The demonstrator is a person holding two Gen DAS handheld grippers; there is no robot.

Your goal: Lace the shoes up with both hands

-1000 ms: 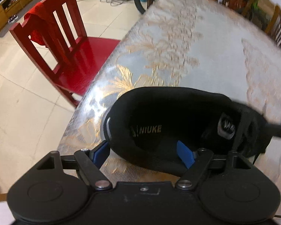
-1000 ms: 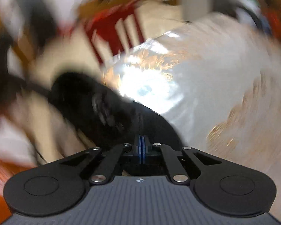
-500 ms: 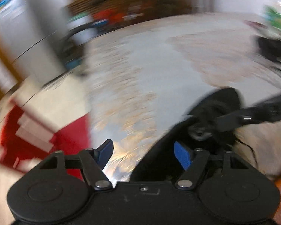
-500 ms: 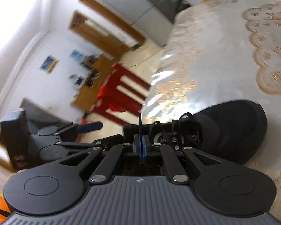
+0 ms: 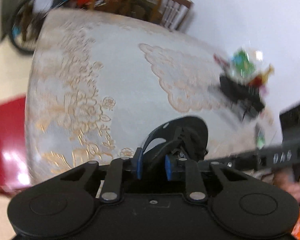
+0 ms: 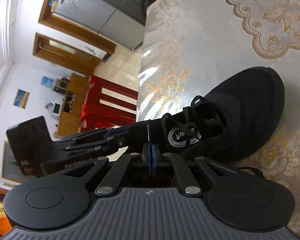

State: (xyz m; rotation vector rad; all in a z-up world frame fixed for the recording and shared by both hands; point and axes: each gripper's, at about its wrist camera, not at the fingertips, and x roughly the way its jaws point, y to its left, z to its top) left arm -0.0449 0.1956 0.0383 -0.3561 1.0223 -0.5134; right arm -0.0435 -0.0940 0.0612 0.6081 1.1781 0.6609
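Note:
A black lace-up shoe (image 6: pixel 246 116) lies on the patterned tablecloth (image 6: pixel 200 30), toe pointing away. My right gripper (image 6: pixel 150 154) is shut just behind the tongue, and a thin shoelace tip (image 6: pixel 147 133) sticks up from its blue pads. My left gripper (image 5: pixel 154 165) is closing its jaws on the shoe's side wall (image 5: pixel 156 152), which fills the gap between the blue pads. In the right wrist view the left gripper (image 6: pixel 127 131) reaches in from the left to the shoe's edge. Loose laces (image 6: pixel 192 108) cross the tongue.
A red chair (image 6: pixel 111 102) stands by the table's left edge. A blurred black object with colourful items (image 5: pixel 240 92) sits at the table's far right. Behind the table are a wooden chair (image 5: pixel 170 14) and a bicycle wheel (image 5: pixel 21 26). A hand (image 5: pixel 290 182) shows at lower right.
The left gripper swung from behind the shoe's opening to its side, and its wide jaws narrowed onto the side wall. The right gripper rolled and stayed shut on the lace.

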